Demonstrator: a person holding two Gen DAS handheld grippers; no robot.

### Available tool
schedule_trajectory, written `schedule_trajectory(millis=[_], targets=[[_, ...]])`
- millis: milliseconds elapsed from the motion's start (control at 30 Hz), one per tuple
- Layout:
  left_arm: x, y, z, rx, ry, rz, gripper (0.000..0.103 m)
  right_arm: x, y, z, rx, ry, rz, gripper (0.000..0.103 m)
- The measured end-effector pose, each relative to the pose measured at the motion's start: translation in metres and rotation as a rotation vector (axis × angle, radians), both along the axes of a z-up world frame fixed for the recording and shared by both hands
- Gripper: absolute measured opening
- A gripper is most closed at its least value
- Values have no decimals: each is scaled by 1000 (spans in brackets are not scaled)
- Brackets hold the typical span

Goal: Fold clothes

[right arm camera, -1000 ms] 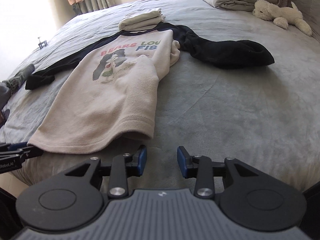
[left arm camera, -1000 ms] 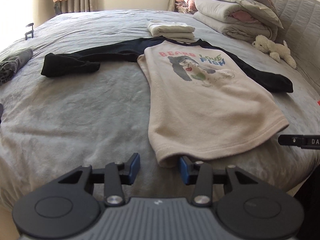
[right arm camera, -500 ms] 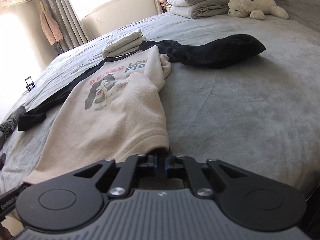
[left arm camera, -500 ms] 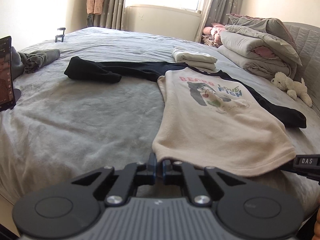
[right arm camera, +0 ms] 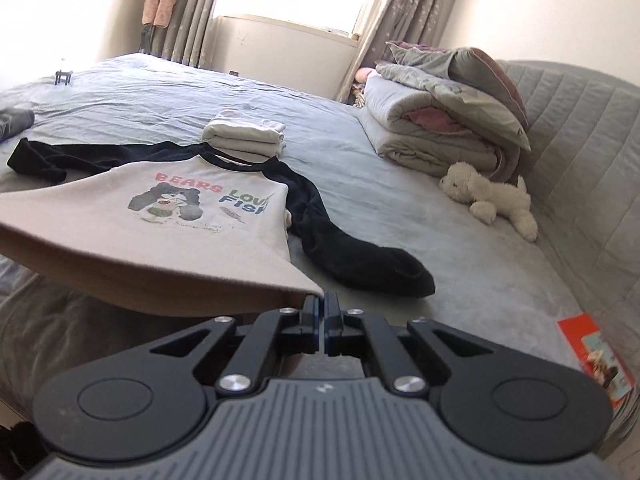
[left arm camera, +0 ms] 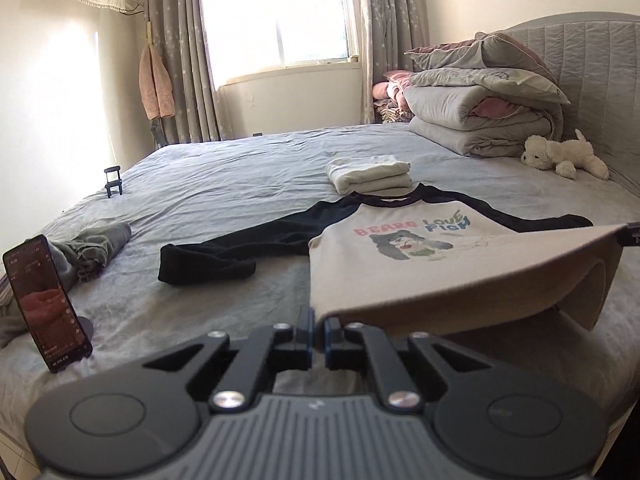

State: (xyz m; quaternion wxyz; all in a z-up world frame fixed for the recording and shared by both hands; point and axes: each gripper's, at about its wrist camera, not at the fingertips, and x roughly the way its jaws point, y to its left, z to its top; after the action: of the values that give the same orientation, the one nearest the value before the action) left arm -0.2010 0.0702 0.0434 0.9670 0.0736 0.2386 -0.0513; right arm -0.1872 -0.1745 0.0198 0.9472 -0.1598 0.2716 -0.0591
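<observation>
Left gripper [left arm camera: 316,330] pinched tight on one bottom corner of the shirt [left arm camera: 420,264], blue pads with hem cloth between them. Right gripper [right arm camera: 321,320] clamped likewise on the other bottom corner, the shirt [right arm camera: 168,224] tapering to a point right at the pads. Hem raised off the bed [left arm camera: 240,184], stretched between the two grippers; upper part with the bear print and dark collar lying flat on the grey sheet. Underside of the raised hem in shadow, the bed beneath it hidden. In the left view, far corner of the hem curled under, with only a sliver of the other gripper cut off at the right edge. Dark sleeves spread to either side, each cuff bunched, folds hard to read. Folded white stack [left arm camera: 370,174] just beyond the collar, whether touching it unclear. Plush dog [right arm camera: 492,200] near the quilt pile [right arm camera: 440,120] by the headboard. Phone [left arm camera: 46,302] propped upright at the left edge of the bed, screen blurred. Crumpled grey garment [left arm camera: 96,246] behind it, partly hidden. Orange card [right arm camera: 592,354] at the right edge, print too small to make out.
</observation>
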Motion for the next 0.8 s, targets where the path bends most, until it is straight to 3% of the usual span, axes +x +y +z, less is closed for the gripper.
schedule_trajectory(millis=[167,367,500,733,800], targets=[[2,2,6,62,35,-60,5,1,6,9,-106,33,91,1],[4,2,-26,129,202,-140,5,5,9,-19,-115,174,168,1],[8,0,-52,160,314,-174,5,11,10,-44,-67,285,194,1],[16,2,-68,156,357,-209,6,25,4,-74,101,439,183,2],[16,6,-63,136,361,-241,17,24,-1,-71,150,448,184,9]])
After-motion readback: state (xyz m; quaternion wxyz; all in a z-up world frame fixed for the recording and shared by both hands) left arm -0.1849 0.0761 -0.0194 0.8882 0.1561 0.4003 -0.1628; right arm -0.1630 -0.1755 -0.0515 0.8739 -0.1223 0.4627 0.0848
